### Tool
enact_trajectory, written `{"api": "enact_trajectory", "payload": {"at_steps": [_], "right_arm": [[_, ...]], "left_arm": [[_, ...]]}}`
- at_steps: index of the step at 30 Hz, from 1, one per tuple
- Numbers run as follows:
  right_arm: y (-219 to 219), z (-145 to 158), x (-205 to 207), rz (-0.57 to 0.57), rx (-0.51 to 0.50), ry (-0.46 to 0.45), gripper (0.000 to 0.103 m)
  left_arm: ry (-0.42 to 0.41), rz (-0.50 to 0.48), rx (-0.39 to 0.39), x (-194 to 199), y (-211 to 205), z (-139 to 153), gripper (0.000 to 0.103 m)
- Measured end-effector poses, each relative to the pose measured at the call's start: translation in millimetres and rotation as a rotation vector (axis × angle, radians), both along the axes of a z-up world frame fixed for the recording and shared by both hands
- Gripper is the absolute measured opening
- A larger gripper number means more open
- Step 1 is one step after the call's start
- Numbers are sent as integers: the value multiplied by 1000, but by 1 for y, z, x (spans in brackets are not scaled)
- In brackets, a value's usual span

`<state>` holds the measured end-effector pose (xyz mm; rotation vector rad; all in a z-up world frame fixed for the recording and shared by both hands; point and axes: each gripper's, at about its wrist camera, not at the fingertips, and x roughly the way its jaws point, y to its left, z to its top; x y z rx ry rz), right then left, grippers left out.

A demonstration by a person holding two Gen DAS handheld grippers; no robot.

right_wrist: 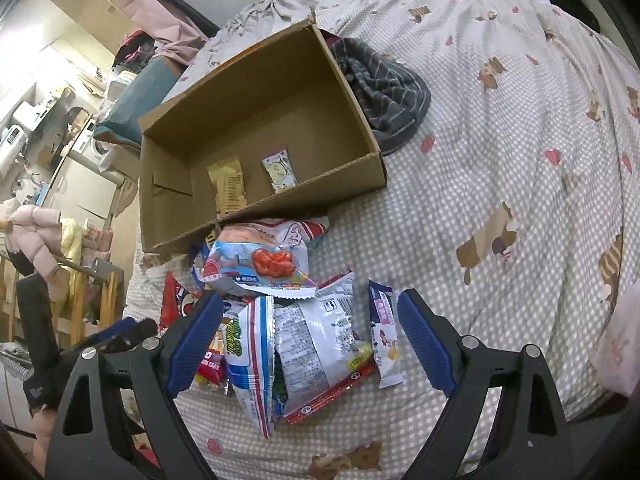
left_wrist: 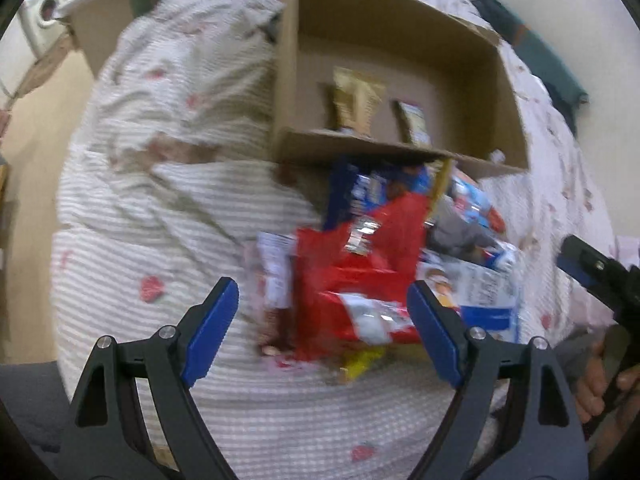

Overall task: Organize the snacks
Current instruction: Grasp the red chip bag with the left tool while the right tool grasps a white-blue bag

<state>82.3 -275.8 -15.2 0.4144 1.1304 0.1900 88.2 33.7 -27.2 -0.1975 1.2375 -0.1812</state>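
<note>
A brown cardboard box (right_wrist: 352,128) stands open on the bed, with a gold snack pack (right_wrist: 228,188) and a small pale pack (right_wrist: 280,170) inside; the box also shows in the left wrist view (left_wrist: 508,92). A pile of snack bags lies in front of it: a red bag (left_wrist: 360,276), a blue bag (left_wrist: 364,188), a light-blue shrimp bag (right_wrist: 260,260), a silver bag (right_wrist: 320,336), a small purple pack (right_wrist: 386,332). My left gripper (left_wrist: 324,328) is open, just above the red bag. My right gripper (right_wrist: 312,344) is open over the silver bag.
A dark striped cloth (right_wrist: 384,88) lies right of the box. The bed has a checked, patterned cover (right_wrist: 500,160). A washing machine (left_wrist: 44,16) and room clutter stand past the bed's left edge. The other gripper shows at the right edge of the left wrist view (left_wrist: 600,276).
</note>
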Motion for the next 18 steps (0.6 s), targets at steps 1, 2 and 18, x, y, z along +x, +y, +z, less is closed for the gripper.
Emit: {"api": "enact_trajectory", "payload": {"at_steps": [1, 2, 18], "right_arm": [[0, 0, 0, -1, 0, 0, 91], [0, 0, 0, -1, 0, -2, 91], [8, -2, 6, 19, -10, -3, 91]], "left_arm": [[-5, -17, 3, 0, -6, 0, 84], [-10, -29, 6, 1, -9, -1, 84], [-12, 7, 133, 11, -9, -17, 84]]}}
